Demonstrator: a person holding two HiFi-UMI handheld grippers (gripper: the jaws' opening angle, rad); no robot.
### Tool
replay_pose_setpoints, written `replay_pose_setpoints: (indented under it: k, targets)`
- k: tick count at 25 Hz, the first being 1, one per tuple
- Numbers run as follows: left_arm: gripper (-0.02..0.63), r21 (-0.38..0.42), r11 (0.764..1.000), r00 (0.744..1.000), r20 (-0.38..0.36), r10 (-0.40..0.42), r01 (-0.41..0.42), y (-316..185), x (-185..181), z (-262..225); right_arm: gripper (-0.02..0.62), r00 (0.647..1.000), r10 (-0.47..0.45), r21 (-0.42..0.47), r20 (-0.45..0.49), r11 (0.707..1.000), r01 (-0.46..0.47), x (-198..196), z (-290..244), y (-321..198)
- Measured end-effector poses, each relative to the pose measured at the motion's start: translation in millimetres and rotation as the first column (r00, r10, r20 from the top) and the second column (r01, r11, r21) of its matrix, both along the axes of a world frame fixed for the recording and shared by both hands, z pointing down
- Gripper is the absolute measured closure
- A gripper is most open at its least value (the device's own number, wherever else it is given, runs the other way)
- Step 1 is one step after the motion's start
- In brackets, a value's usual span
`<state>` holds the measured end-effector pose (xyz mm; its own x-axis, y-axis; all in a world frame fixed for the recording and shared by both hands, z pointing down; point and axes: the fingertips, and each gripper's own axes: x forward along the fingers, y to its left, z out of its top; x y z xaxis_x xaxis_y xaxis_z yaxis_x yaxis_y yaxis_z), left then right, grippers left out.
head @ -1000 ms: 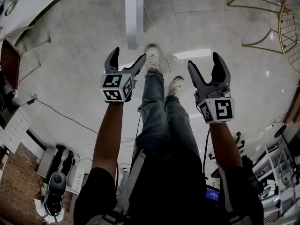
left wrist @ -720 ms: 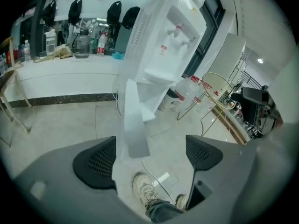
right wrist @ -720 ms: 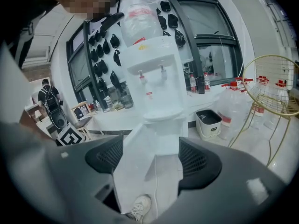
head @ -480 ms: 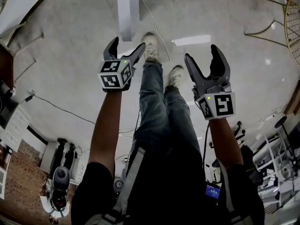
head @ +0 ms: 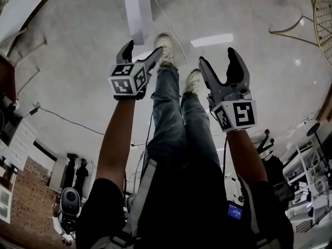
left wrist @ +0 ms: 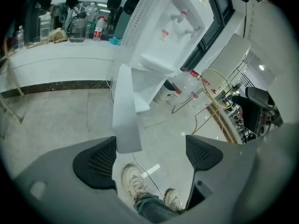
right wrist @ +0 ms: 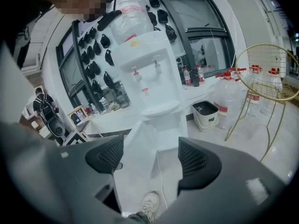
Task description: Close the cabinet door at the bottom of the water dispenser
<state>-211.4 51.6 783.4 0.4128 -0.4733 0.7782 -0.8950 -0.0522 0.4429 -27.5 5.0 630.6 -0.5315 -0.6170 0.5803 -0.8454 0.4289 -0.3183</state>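
Observation:
The white water dispenser (right wrist: 150,73) stands ahead against a dark window wall, also shown in the left gripper view (left wrist: 174,27). Its bottom cabinet door (left wrist: 126,111) hangs open, swung out toward me edge-on; it appears in the head view as a white panel (head: 136,9) and in the right gripper view as a pale slab (right wrist: 138,164). My left gripper (head: 142,48) is open and empty, held in the air short of the door. My right gripper (head: 218,58) is open and empty beside it. My legs and shoes (head: 165,53) are below both.
A gold wire rack (right wrist: 266,78) with large water bottles (right wrist: 228,97) stands right of the dispenser, and a small white bin (right wrist: 205,113) sits between them. A white cord (head: 168,25) trails on the floor from the dispenser. A long white counter (left wrist: 56,59) runs left.
Both grippers have shifted forward and slightly up in the head view, and the open door's edge has come nearer. Both jaws stay open.

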Motion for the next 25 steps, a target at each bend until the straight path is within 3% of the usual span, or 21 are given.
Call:
replay_pose_setpoints:
  k: [5,17,25]
  targets:
    - [0.133,-0.02,0.999,0.999,-0.027,0.028,-0.028,-0.3,17.6,-3.1,0.232,0.999,0.029,-0.025,-0.016,0.999,-0.03,5.1,-0.9,3.7]
    - [0.147,-0.055,0.983,0.98,-0.105,0.171,-0.177,-14.4,66.2,-4.5,0.244,0.984,0.177,0.027,-0.029,0.984,-0.177,30.6,-16.3,-18.8]
    - [0.152,-0.059,0.97,0.961,-0.159,0.224,-0.236,-25.7,90.6,-8.6,0.25,0.967,0.249,0.059,-0.06,0.968,-0.245,50.0,-22.3,-29.8]
